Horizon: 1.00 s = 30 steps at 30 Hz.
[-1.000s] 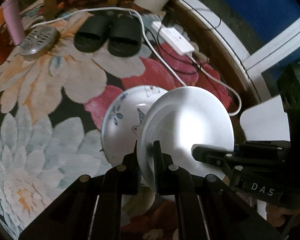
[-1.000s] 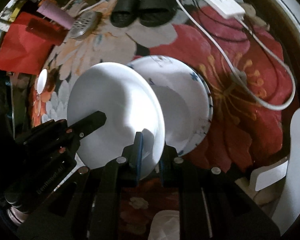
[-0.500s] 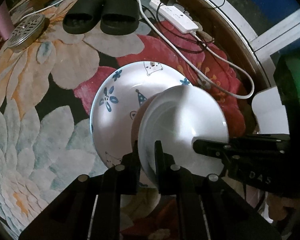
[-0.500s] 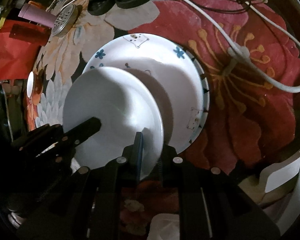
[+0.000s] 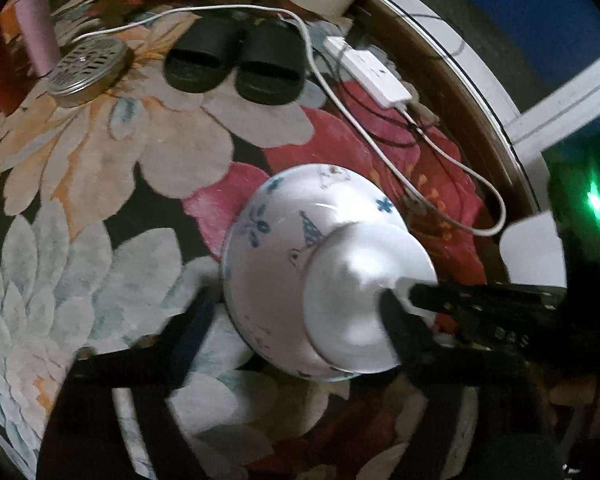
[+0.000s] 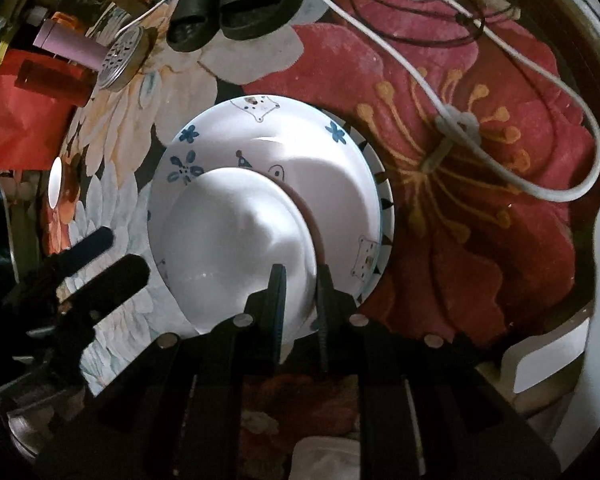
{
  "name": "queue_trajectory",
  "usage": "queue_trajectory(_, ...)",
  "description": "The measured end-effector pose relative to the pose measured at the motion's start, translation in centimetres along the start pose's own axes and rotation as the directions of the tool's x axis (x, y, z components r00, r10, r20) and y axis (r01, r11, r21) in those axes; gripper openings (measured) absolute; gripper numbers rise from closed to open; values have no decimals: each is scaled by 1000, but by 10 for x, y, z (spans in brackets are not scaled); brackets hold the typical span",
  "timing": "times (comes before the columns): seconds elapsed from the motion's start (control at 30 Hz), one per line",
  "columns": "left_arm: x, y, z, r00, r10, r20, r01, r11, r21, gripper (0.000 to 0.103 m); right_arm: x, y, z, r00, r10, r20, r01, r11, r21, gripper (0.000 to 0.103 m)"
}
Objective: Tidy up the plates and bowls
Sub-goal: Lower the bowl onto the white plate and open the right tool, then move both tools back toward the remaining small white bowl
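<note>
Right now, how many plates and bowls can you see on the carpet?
3. A plain white bowl sits inside a blue-flowered cartoon-print bowl, which rests on a triangle-edged plate peeking out beneath. More could be hidden under the stack.

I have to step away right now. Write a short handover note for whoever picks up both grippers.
Left gripper: jaws have just been opening, now wide and off the plain white bowl.
Right gripper: shut on that bowl's near rim.
Bowl sits tilted in the blue-patterned bowl, which rests on a plate with black triangle trim on the floral rug.
Done: white bowl lowered into the stack.
Left: settle it level, release the right gripper, back both away. No other dishes to stack are clearly visible.
</note>
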<state>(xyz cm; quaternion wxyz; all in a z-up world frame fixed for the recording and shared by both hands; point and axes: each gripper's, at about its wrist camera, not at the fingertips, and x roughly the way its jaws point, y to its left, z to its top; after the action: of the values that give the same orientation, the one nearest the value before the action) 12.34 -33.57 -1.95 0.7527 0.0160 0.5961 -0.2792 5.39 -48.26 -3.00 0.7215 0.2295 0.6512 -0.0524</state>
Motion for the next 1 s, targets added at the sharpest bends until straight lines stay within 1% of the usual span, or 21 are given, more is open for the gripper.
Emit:
queue_trajectory(0.03,-1,2,0,1000,11,8,-11,1000,-4,101,-1,2,0,1000,-11,4,11,1000,-8,17)
queue_trajectory(0.13,-4,8,-2,999,29,19,-29,1000,-6,102,-6,4,-1,999,-36,9,36,999,-20,19)
queue_trajectory(0.17,-4,10,-2,999,38,22,-37,999,-7,102,-8,6,-1,999,-36,14,36,999,-22,23)
queue_trajectory(0.2,-5,12,-3,999,47,24,-47,999,-8,102,-9,8,-2,999,-39,20,39,999,-25,37)
queue_trajectory(0.23,-6,15,-4,998,60,27,-60,998,-12,102,-12,10,-2,998,-44,33,45,998,-32,48)
queue_trajectory(0.27,-6,17,-3,997,67,29,-67,998,-17,102,-17,13,-3,997,-58,56,61,997,-39,75)
queue_trajectory(0.3,-7,20,-4,997,72,31,-72,997,-25,102,-20,16,-3,995,-66,75,69,997,-45,95)
queue_trajectory(0.33,-8,25,-4,997,77,32,-75,996,-39,102,-23,19,-3,993,-70,96,75,996,-50,101)
queue_trajectory(0.37,-9,27,-4,996,78,32,-76,996,-47,102,-27,23,-3,991,-72,116,79,995,-57,102)
queue_trajectory(0.47,-13,37,-5,995,92,32,-90,994,-67,102,-33,33,-2,988,-68,140,79,994,-76,102)
queue_trajectory(0.67,-20,48,-9,993,108,36,-105,991,-80,102,-25,46,-5,990,-64,122,75,993,-95,102)
queue_trajectory(1.0,-26,57,-13,992,124,34,-121,989,-88,102,-24,49,-7,991,-70,116,81,992,-98,102)
